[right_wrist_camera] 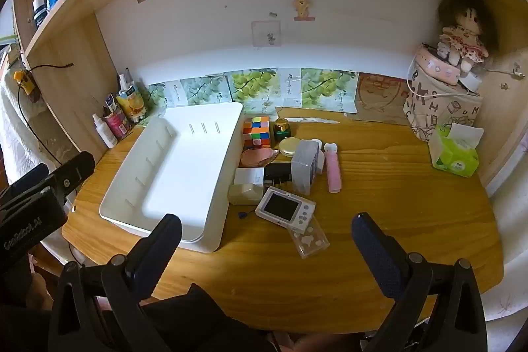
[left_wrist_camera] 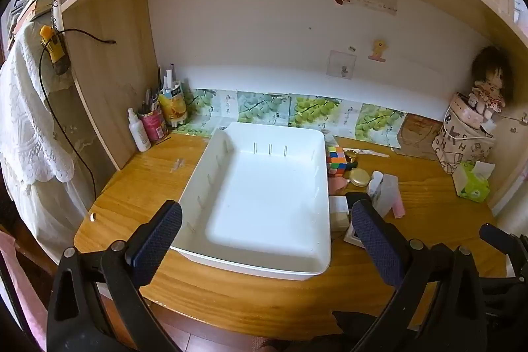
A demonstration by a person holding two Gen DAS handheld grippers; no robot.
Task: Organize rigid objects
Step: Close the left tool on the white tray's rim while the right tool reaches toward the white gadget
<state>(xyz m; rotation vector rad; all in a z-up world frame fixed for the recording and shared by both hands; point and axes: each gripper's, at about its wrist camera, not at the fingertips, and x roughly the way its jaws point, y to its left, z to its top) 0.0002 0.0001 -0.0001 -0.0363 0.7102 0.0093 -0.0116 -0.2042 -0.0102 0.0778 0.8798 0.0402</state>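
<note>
**Crowded pile, empty tray: where a grab can go wrong**

Both of your grippers stand wide open and hold nothing. The left gripper (left_wrist_camera: 266,231) hovers over the near end of the white tray (right_wrist_camera: 211,213), and the right gripper (right_wrist_camera: 266,241) hangs above bare wood on the surface (right_wrist_camera: 396,187), near the pile. The tray is empty, so by my reading the sorting has not started.

The things to sort sit packed together just right of the tray: a colour cube (right_wrist_camera: 256,127) at the far end, a green jar (right_wrist_camera: 282,128) beside it, a round gold tin (right_wrist_camera: 290,146), a pink case (right_wrist_camera: 332,169), a clear box (right_wrist_camera: 305,167), a black plug (right_wrist_camera: 277,175), a white box (right_wrist_camera: 249,177) and a beige box (right_wrist_camera: 244,193) against the tray wall, a small camera (right_wrist_camera: 284,209), and a clear card case (right_wrist_camera: 308,240) partly under the camera's near corner.

The main risk is the crowding. With the jaws this wide, coming down on one item likely nudges or catches its neighbour. The camera lies tilted over the card case, so lifting either may drag the other or let it slide. The clear box probably offers slippery sides. The two boxes touching the tray wall leave no room for a finger on that side; forcing one in may shove the tray. A thin cord lies by the camera and could snag.
</note>
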